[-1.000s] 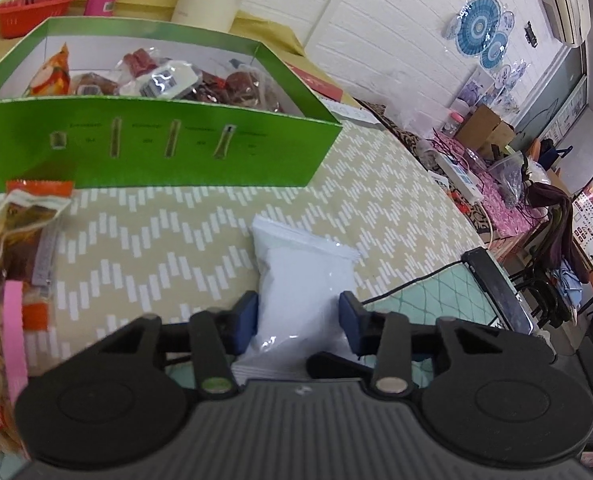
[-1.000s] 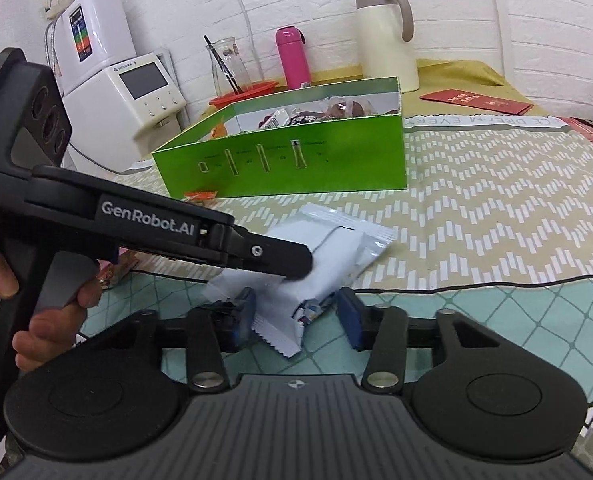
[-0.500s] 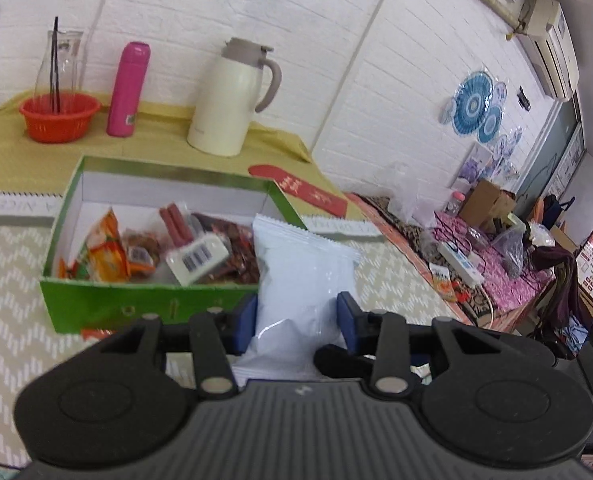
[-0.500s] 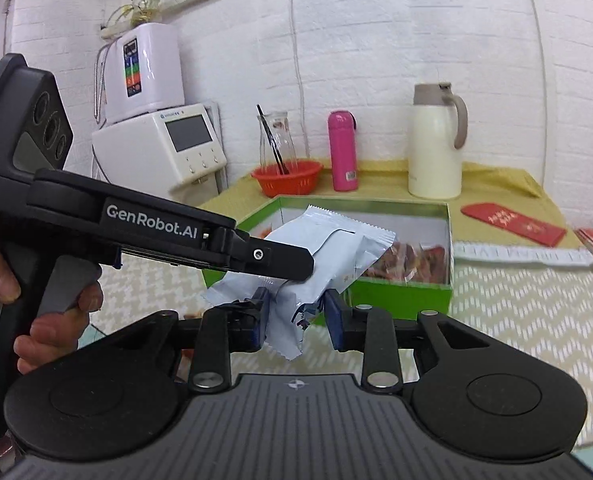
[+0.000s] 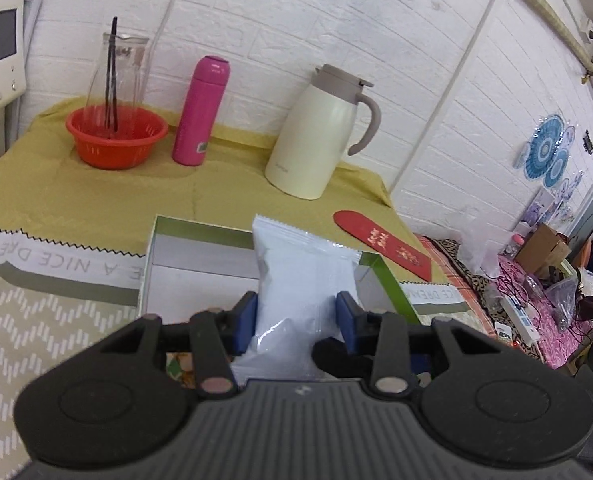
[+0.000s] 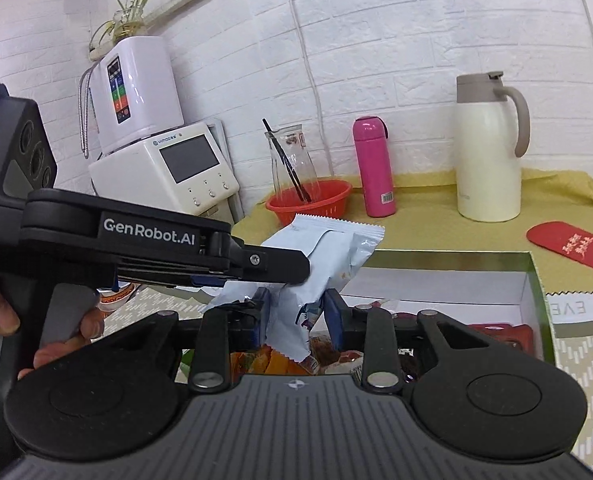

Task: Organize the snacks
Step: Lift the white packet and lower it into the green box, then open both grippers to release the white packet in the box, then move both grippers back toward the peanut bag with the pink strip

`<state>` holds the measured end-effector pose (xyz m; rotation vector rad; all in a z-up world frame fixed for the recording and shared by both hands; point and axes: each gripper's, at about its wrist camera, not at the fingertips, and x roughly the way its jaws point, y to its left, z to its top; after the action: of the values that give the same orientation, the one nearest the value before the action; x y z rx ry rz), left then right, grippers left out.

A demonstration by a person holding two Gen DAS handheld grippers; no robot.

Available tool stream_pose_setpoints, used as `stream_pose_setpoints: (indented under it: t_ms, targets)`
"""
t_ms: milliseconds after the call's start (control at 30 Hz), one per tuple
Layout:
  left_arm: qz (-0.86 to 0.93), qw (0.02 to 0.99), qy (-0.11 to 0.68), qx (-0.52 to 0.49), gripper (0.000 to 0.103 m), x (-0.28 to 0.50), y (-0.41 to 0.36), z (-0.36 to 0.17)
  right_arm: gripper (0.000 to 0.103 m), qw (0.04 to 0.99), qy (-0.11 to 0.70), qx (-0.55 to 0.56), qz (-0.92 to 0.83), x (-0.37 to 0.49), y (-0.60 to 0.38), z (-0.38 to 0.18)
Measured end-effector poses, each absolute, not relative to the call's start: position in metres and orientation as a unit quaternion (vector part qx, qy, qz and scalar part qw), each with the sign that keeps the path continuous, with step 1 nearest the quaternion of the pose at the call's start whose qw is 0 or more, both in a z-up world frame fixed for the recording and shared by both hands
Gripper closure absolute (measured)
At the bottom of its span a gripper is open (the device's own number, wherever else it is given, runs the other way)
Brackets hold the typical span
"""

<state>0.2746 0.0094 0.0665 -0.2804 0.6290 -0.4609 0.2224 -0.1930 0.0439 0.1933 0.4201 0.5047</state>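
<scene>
Item: white snack packet (image 5: pixel 304 280), 1 pc, plain pale foil, zigzag crimped top edge, puffy, creased; some print near lower end.

Your left gripper (image 5: pixel 296 314): jaws part-closed, blue pads pinching packet's sides. Your right gripper (image 6: pixel 296 312): jaws likewise narrowed, clamping the lower end.

Loc.: held above green box (image 6: pixel 536 280), box at 3 o'clock of packet in right wrist view; other snacks inside.
</scene>
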Motion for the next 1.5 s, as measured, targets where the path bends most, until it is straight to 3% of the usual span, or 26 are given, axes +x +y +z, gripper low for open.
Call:
stream_pose_setpoints:
  t_ms: [367,467,533,600,667,700,1500]
  targets:
    - [-0.197,0.907,0.343,-0.144,0.064,0.334,0.022,0.035,0.049,0.929,0.253,0.115,0.245,0.279,-0.18,0.014]
    - [-0.194,0.908,0.342,-0.145,0.063,0.337,0.025,0.031,0.044,0.93,0.25,0.108,0.249,0.282,-0.178,0.01]
    - [-0.191,0.913,0.33,-0.142,0.033,0.332,0.027,0.034,0.029,0.934,0.239,0.092,0.25,0.279,-0.179,0.011]
    - [-0.182,0.925,0.305,-0.134,0.031,0.322,0.029,0.04,0.001,0.937,0.232,0.075,0.251,0.274,-0.182,0.012]
    - [-0.171,0.934,0.287,-0.126,0.021,0.314,0.03,0.045,0.0,0.941,0.225,0.059,0.246,0.267,-0.184,0.013]
    - [-0.158,0.939,0.28,-0.122,0.007,0.31,0.031,0.047,0.0,0.942,0.224,0.052,0.243,0.264,-0.186,0.014]
    - [-0.135,0.963,0.224,-0.069,0.007,0.162,0.034,0.08,0.0,0.948,0.216,0.058,0.225,0.152,-0.206,0.047]
